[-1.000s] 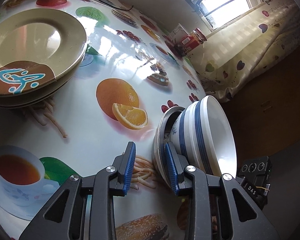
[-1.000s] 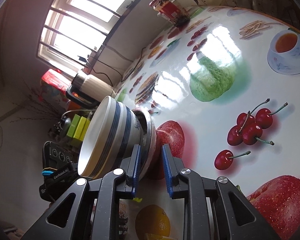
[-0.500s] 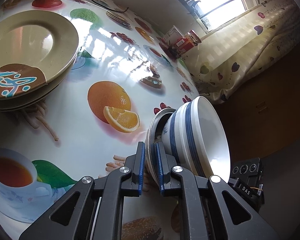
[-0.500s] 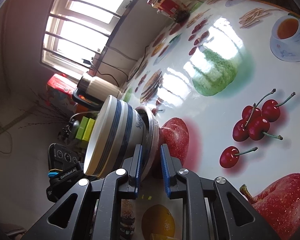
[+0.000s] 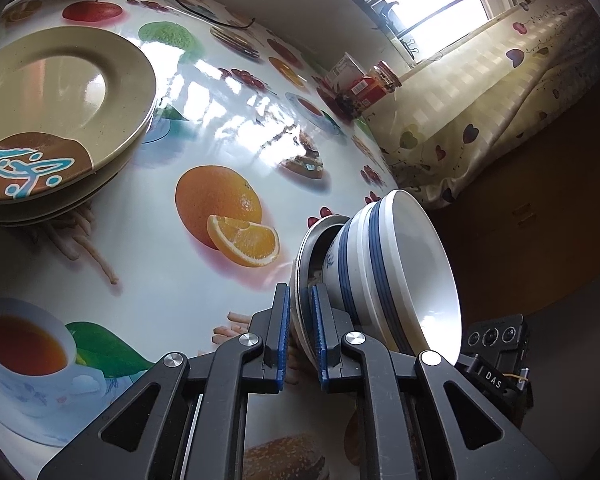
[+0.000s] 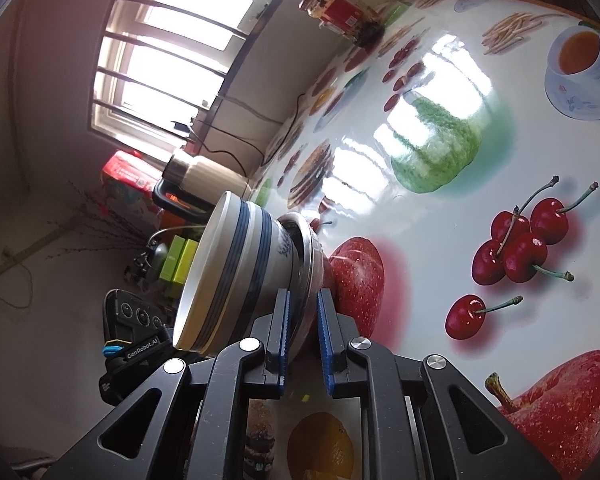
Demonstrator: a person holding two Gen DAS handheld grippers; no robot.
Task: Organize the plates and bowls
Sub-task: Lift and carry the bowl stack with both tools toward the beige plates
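Note:
A metal bowl stands on the fruit-print table near its edge. Nested white bowls with blue stripes sit inside it. My left gripper is shut on the metal bowl's rim on one side. On the opposite side my right gripper has its jaws closing, and the blue pads pinch the same rim. A stack of beige plates with a brown and blue patch lies at the far left of the table in the left wrist view.
A red-labelled jar stands at the table's far edge beside a box. A steel jug with a black handle is behind the bowls. A heart-print cloth covers furniture beyond the table. Each view shows the other gripper's camera body.
My left jaws went from wide apart to closed on the metal bowl's rim. My right jaws narrowed a little onto the same rim. The bowls stayed in place.

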